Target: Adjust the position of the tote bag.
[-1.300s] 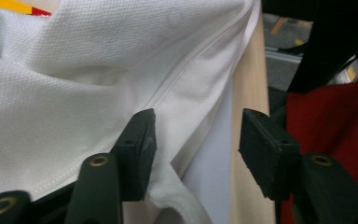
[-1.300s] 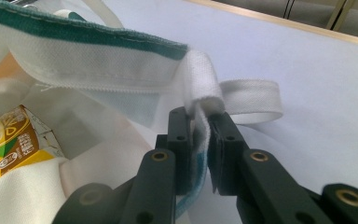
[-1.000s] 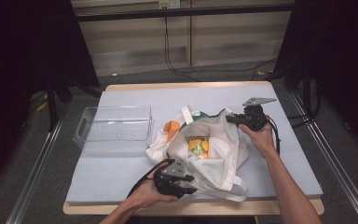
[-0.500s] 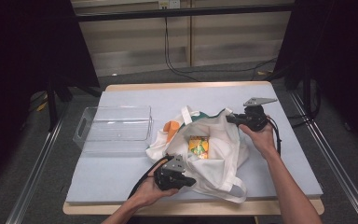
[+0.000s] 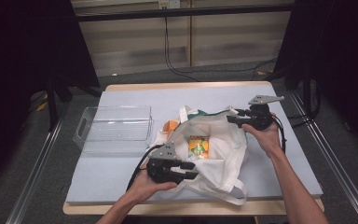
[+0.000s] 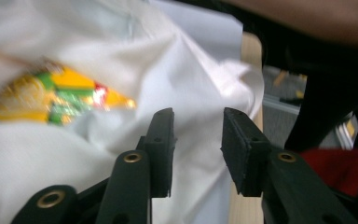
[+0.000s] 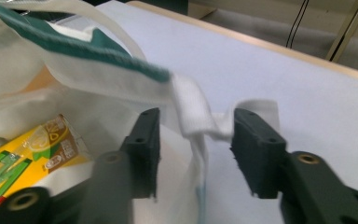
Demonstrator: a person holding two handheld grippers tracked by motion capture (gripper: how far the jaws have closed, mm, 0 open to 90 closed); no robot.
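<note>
A white tote bag (image 5: 219, 154) with green trim lies open on the table, a yellow snack packet (image 5: 198, 145) inside it. My left gripper (image 5: 192, 170) is at the bag's near left edge. Its jaws have just been opening and stand apart in the left gripper view (image 6: 198, 126), with bag cloth (image 6: 182, 70) behind the gap and nothing pinched. My right gripper (image 5: 230, 119) is at the bag's far right rim. Its jaws have also just been opening (image 7: 196, 126). The white strap (image 7: 196, 112) hangs loose between them, and the packet (image 7: 32, 149) lies below.
A clear plastic bin (image 5: 114, 128) stands on the left of the blue-grey mat (image 5: 284, 177). Something orange (image 5: 170, 126) peeks out at the bag's left side. The table's wooden front edge (image 5: 168, 208) runs just below my left hand.
The left gripper shut on the bag's near edge, rose a little, and its jaws now stand apart. The right gripper stayed in place and its jaws opened off the bag's rim.
</note>
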